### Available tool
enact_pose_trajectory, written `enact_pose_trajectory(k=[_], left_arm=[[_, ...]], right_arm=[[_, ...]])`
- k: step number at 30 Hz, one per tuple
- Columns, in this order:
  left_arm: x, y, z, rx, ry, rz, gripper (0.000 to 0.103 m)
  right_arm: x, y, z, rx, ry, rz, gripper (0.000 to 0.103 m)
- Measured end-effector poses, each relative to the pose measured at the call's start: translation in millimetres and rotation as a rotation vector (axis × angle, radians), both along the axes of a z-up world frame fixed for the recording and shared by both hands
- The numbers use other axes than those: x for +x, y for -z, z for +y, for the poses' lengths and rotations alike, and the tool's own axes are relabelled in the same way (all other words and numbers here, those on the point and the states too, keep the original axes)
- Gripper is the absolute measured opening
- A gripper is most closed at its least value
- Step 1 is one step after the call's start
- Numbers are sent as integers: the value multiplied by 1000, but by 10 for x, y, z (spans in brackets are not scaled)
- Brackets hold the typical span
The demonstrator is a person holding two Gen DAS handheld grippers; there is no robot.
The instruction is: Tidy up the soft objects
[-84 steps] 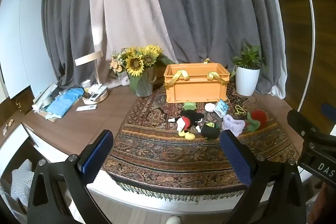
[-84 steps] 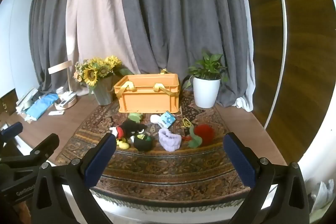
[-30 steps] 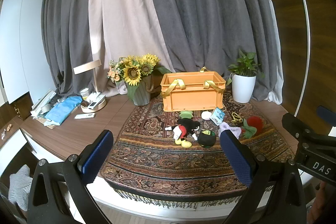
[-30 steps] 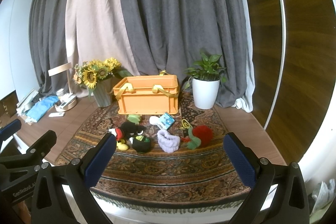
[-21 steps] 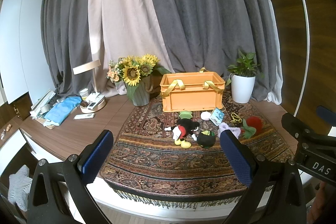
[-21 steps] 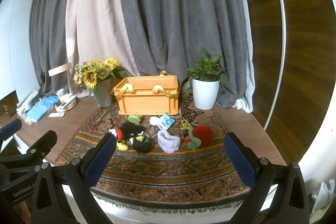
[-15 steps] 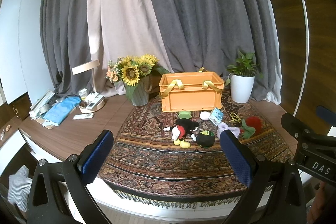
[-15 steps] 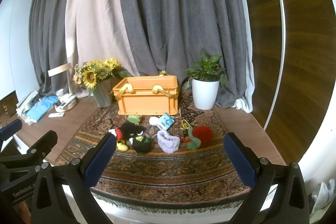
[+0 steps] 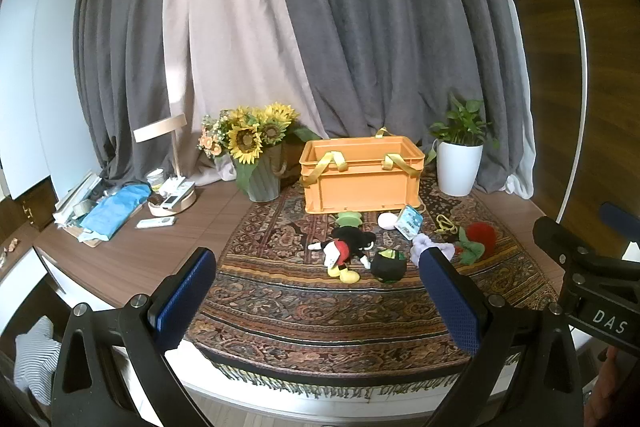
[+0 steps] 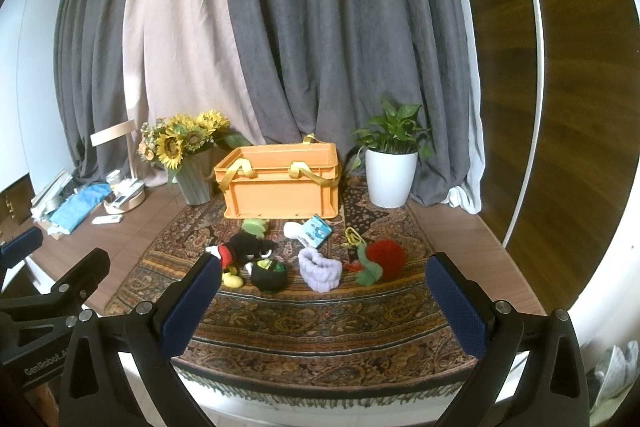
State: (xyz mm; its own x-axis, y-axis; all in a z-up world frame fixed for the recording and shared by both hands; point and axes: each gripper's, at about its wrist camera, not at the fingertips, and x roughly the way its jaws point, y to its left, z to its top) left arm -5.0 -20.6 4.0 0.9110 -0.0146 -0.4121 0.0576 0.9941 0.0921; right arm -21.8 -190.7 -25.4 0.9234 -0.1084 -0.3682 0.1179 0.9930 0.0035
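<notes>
I hold both grippers out over the near edge of the table, each with its blue pads spread wide and nothing between them. My left gripper (image 9: 320,299) is released; my right gripper (image 10: 324,303) is released too, and the soft things lie ahead of both, well beyond the fingertips.

Far off to the left of my left gripper sit a blue cloth bundle (image 9: 116,205) and a small lamp (image 9: 170,163) on the bare wooden table (image 9: 132,251). Nearer the middle, ahead and a little left, stands a vase of sunflowers (image 9: 256,155) at the back corner of the patterned rug (image 9: 320,303).

Straight ahead of my right gripper, at the back of the rug, is the orange crate (image 10: 282,185) with yellow straps draped over its rim. In front of it, from left to right, lie a small green plush (image 10: 255,226) just beside the crate's front wall, a Mickey Mouse doll (image 10: 242,251) on its side, a black and green plush (image 10: 269,277) touching the doll's feet end, a white soft piece (image 10: 293,229) with a blue and white packet (image 10: 316,231) leaning on it, a lilac knitted pouch (image 10: 320,269), a yellow clip-like thing (image 10: 352,237), and a red pompom with green leaves (image 10: 380,261).

To the right of the crate, ahead of my right finger (image 10: 456,307), stands a potted plant (image 10: 392,163) in a white pot, against the grey curtains (image 10: 360,27).
</notes>
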Motion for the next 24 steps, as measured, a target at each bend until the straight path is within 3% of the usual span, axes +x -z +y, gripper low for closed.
enact_pose_trajectory(k=[12,24], left_arm=[[212,122,-155,17,57,47,103],[819,513,-195,56,178,139,103]], right_arm=[[190,112,-73,26,-10,43,103],[839,390,-123,35,-50,137,102]])
